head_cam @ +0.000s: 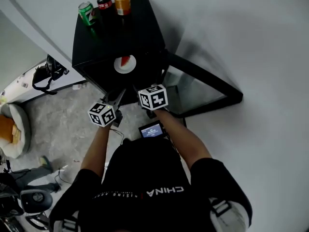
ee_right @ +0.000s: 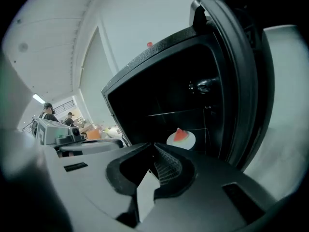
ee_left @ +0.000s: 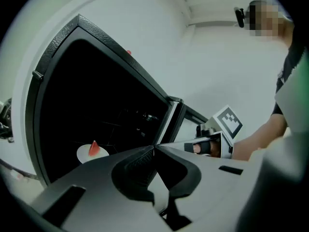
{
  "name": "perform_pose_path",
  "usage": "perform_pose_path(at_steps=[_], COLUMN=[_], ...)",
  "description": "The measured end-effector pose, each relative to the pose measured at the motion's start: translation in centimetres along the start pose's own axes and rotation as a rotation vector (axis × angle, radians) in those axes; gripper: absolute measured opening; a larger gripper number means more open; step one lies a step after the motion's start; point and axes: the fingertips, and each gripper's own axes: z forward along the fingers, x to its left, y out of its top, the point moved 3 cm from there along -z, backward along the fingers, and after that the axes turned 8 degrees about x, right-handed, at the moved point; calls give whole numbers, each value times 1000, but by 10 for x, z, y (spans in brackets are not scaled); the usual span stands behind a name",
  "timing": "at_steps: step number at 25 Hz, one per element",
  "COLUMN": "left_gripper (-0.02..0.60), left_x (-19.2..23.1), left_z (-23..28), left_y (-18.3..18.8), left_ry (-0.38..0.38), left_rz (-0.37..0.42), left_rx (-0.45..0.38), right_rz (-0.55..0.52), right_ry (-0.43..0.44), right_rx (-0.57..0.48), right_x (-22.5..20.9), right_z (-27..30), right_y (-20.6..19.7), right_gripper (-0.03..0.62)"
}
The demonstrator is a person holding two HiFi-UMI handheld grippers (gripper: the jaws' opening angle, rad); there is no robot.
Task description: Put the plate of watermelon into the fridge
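One plate (head_cam: 125,67), one watermelon slice (head_cam: 125,60) in fridge (head_cam: 116,37); two cans (head_cam: 86,12), one bottle (head_cam: 104,1) on top; left claw (ee_left: 154,148), right claw (ee_right: 155,145) together, empty; grey floor (head_cam: 67,124).

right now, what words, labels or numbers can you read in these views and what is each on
"CHINA": back of the person's black shirt, upside down in the head view.
Smaller print beside it: too blurred to read.
Labels on the green can, dark bottle and orange can atop the fridge: too small to read.
Small lit screen: too small to read.
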Motion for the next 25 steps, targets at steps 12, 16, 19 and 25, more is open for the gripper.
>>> perform_pose_path(at_steps=[12,16,19,25], left_gripper=[12,12,12,12], left_x=[-23,-47,-61,-90], left_z=[-18,-20,-28,-53], left_y=[-25,-51,-77,-108], left_ry=[56,96,116,127], left_rz=[-73,-117,-149,-108], left_rx=[59,64,81,137], right_rz=[7,13,5,-53], right_ry=[20,58,66,43], right_rx=[7,60,88,87], right_x=[-28,-35,-31,-1], right_z=[-46,-52,-55,-84], right_y=[-24,-52,-71,-98], right_gripper=[25,25,25,21])
